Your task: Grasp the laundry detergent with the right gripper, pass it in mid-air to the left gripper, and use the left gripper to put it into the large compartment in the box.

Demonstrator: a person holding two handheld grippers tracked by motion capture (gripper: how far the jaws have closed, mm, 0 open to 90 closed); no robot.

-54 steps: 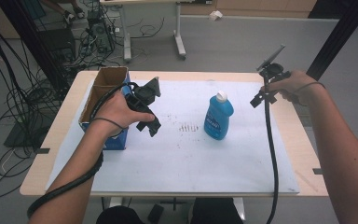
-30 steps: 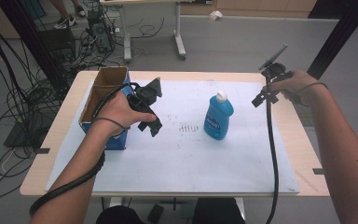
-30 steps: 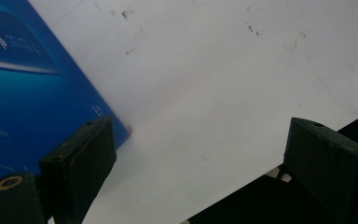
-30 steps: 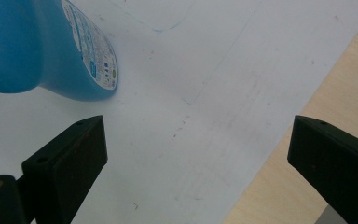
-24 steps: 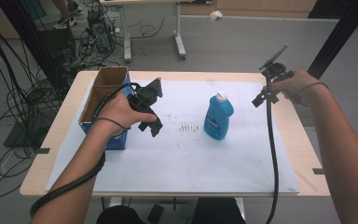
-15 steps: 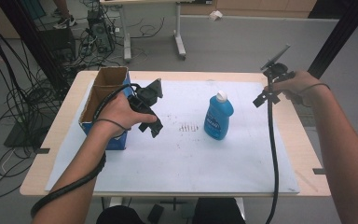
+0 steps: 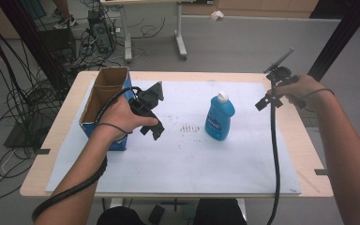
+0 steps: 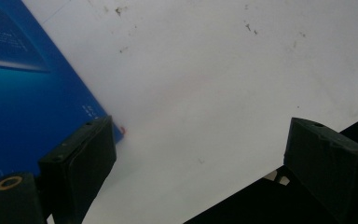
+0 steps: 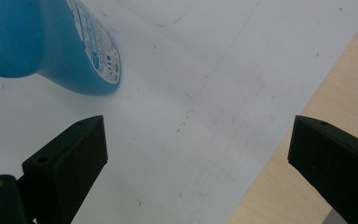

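Barely anything has shifted since the earlier frames: my left gripper [image 7: 151, 108] still hangs just beside the blue cardboard box [image 7: 104, 105], and my right gripper [image 7: 275, 86] still hovers near the table's [image 7: 304, 150] right edge, perhaps a touch higher. Both sets of jaws stand spread wide with nothing between them. The blue bottle [image 7: 219, 117] with its white cap stands upright on the white paper sheet [image 7: 192, 159], about midway between the two grippers and touching neither. Its label [image 9: 103, 51] shows in the right gripper view, but I cannot read the print. Faint white writing on the box is too small to make out.
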